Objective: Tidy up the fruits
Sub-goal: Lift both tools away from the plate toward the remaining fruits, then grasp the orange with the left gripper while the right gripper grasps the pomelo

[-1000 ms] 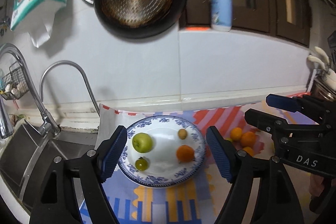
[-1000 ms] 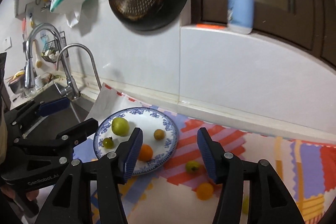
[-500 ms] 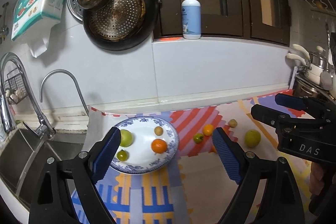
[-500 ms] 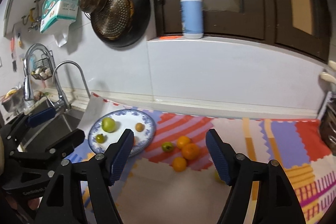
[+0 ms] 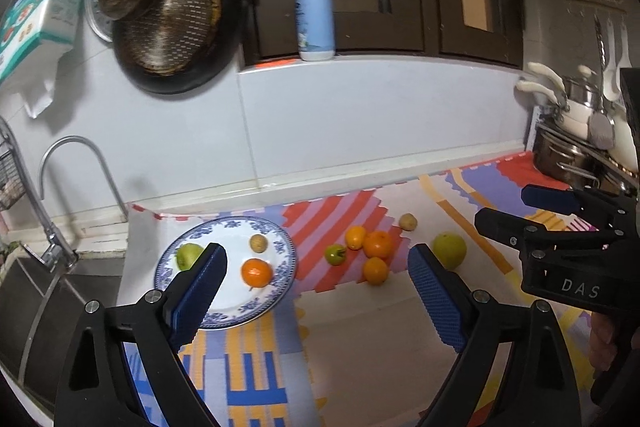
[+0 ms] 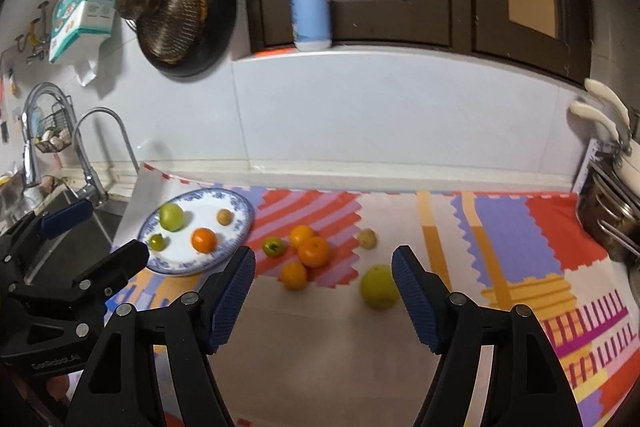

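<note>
A blue-patterned plate [image 5: 280,291] [image 6: 240,223] sits at the left of a colourful mat and holds a green apple [image 6: 172,217], an orange [image 5: 256,271] [image 6: 203,240], a small brown fruit [image 5: 258,243] [image 6: 224,216] and a small green fruit [image 6: 157,242]. On the mat lie three oranges [image 5: 377,243] [image 6: 314,251], a small green fruit [image 5: 335,253] [image 6: 273,247], a small brown fruit [image 5: 408,221] [image 6: 366,238] and a large green fruit [image 5: 450,250] [image 6: 378,287]. My left gripper [image 5: 316,291] is open and empty above the plate's right edge. My right gripper [image 6: 324,291] is open and empty above the loose fruit.
A sink [image 5: 24,307] with faucets [image 5: 76,167] lies left of the plate. Pots [image 5: 568,151] stand at the right end of the counter. Pans [image 5: 168,27] hang on the tiled wall and a pump bottle [image 5: 315,23] stands on the ledge.
Both grippers have pulled back and shifted right from the plate. The loose fruit on the mat has come into view. Both stay open and empty.
</note>
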Demonstrator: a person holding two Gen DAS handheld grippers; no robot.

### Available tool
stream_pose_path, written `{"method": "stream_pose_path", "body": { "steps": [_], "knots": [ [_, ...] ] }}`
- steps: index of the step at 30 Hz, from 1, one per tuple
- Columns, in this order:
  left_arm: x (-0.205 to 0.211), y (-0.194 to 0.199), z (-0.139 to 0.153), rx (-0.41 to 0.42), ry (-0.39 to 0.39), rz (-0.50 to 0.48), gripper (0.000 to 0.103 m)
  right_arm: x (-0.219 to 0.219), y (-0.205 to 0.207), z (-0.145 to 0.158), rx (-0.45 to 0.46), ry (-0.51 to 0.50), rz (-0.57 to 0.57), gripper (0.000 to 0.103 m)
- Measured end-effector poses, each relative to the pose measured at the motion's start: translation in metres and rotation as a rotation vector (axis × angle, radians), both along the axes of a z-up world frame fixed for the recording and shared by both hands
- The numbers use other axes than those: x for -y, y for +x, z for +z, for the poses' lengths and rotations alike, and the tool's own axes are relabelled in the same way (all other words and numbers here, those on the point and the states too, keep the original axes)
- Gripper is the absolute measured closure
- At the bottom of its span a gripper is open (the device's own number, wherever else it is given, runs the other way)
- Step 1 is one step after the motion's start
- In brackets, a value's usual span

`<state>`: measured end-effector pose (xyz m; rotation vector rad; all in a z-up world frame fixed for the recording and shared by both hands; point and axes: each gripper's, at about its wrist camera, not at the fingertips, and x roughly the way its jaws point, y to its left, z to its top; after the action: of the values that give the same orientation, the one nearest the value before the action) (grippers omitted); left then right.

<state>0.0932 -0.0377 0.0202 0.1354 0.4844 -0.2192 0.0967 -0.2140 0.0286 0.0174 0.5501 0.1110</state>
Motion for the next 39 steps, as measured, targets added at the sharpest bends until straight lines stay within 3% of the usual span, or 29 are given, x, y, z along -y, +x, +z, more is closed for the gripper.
{"method": "stream_pose_path", "body": {
  "steps": [10,24,39],
  "knots": [
    [0.025,0.028,-0.032,-0.066,0.026,-0.060,0.012,0.021,0.022,-0.028,-0.080,-0.013,-0.021,0.032],
    [0.050,0.079,-0.087,-0.242,0.024,-0.139,0.029,0.040,0.065,-0.080,-0.209,0.011,-0.025,0.032],
    [0.066,0.127,-0.118,-0.369,-0.005,-0.162,0.044,0.047,0.105,-0.107,-0.272,0.047,-0.014,0.039]
  ]
}}
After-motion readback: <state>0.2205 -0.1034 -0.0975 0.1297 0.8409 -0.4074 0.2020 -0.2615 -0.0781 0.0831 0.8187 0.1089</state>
